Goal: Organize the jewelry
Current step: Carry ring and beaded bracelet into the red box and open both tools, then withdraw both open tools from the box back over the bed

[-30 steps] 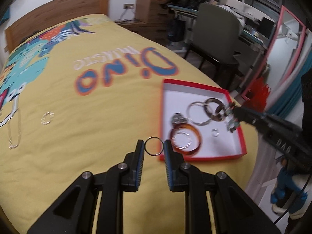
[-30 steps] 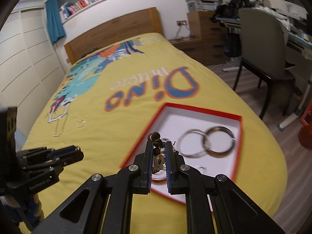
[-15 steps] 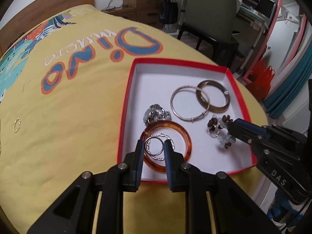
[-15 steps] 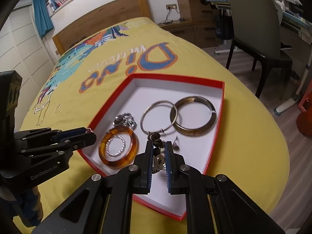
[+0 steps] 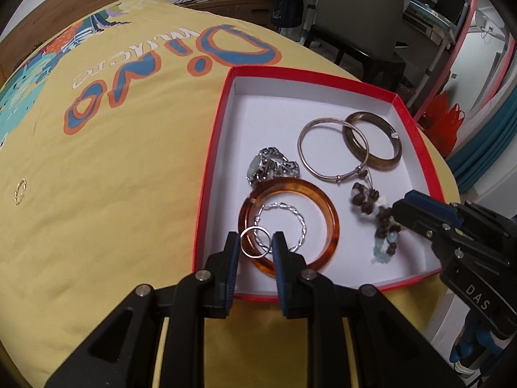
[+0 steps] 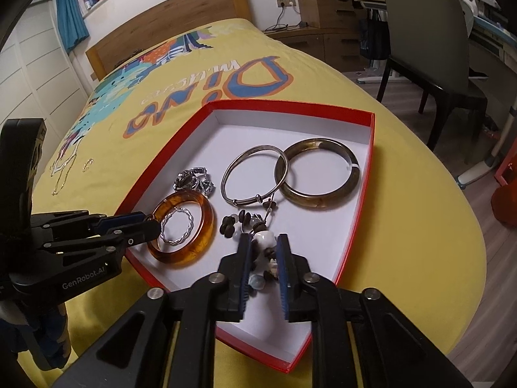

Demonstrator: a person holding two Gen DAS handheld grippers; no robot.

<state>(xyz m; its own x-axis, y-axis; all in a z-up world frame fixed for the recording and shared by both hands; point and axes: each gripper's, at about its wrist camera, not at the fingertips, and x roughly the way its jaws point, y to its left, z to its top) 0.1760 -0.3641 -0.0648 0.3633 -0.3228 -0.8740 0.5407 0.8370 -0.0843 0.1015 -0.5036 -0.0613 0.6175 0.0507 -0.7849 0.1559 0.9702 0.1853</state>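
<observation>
A: Two grippers are seen over a red box with a white inside, set on a bed under a yellow bedspread. How is the left gripper held?

B: Its fingers are only a little apart, and a small silver ring is seen between the blue pads, over the near rim of an amber bangle that lies in the box. Whether the pads press on the ring cannot be told for sure; they appear to touch its sides. A twisted silver hoop lies inside the bangle.

A: And the right gripper?

B: Its jaws are opening. A beaded bracelet of dark and pale beads is seen between the fingers, lying on the white floor of the box, with most of its beads trailing ahead of the tips. The pads are not pressed on it.

A: What else is kept in the box?

B: A thin silver bangle and a brown-green bangle are laid side by side farther back, the silver one overlapping the other's edge. A chunky silver piece with a pale stone is placed just behind the amber bangle.

A: Is anything left outside the box?

B: A small gold ring is seen on the bedspread, well apart from the box, and a fine gold chain is laid beyond it. A grey chair is stood beside the bed.
</observation>
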